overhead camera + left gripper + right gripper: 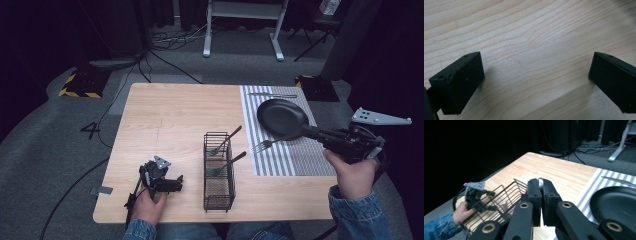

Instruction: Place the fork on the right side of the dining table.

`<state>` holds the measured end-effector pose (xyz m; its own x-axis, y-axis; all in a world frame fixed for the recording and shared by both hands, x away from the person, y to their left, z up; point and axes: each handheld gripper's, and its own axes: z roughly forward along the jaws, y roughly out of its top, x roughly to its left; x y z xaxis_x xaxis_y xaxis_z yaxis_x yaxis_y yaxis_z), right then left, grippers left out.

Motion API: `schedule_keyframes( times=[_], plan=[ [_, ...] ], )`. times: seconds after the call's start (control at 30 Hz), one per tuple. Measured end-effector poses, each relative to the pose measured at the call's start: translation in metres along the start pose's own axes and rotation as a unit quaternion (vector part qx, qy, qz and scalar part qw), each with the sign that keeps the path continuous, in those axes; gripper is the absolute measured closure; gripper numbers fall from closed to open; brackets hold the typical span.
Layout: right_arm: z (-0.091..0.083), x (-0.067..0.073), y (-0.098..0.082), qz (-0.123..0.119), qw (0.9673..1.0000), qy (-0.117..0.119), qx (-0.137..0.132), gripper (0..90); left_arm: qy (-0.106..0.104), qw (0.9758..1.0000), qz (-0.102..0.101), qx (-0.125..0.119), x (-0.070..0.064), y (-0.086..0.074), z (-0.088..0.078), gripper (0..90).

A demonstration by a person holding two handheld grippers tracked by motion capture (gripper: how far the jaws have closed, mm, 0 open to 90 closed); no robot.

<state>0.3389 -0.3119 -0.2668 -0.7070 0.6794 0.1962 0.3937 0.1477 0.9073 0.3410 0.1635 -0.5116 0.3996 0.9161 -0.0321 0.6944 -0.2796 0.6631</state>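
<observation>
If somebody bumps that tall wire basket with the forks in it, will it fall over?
Probably it could. The wire basket is tall and narrow, and two forks lean out over its top, so a sideways bump may tip it. Its thin open wire looks light, so a low nudge might just slide it on the smooth table.

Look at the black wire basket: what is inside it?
Two forks lean inside the wire basket, handles sticking out. The mesh hides their prongs; the nearer end looks empty.
</observation>
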Motion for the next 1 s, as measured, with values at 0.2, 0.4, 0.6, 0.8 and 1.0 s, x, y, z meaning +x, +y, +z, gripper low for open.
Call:
schedule_keyframes(
  times=[0.2, 0.4, 0.6, 0.8, 1.0],
  plan=[
    [0.008, -0.02, 0.0, 0.019, 0.9997, -0.016, 0.006, 86.9, 0.0, 1.0, 0.0, 0.0, 0.0, 0.0, 0.0, 0.2],
    [0.014, -0.036, -0.001, 0.032, 0.9988, -0.037, 0.01, 86.9, 0.0, 1.0, 0.0, 0.0, 0.0, 0.0, 0.0, 0.2],
    [0.021, -0.054, -0.006, 0.049, 0.9973, -0.052, 0.018, 86.9, 0.0, 1.0, 0.0, 0.0, 0.0, 0.0, 0.0, 0.2],
    [0.026, -0.069, -0.012, 0.064, 0.995, -0.07, 0.029, 86.9, 0.0, 1.0, 0.0, 0.0, 0.0, 0.0, 0.0, 0.2],
    [0.03, -0.084, -0.017, 0.079, 0.9922, -0.088, 0.04, 86.8, 0.0, 1.0, 0.0, 0.0, 0.0, 0.0, 0.0, 0.1]
  ],
)
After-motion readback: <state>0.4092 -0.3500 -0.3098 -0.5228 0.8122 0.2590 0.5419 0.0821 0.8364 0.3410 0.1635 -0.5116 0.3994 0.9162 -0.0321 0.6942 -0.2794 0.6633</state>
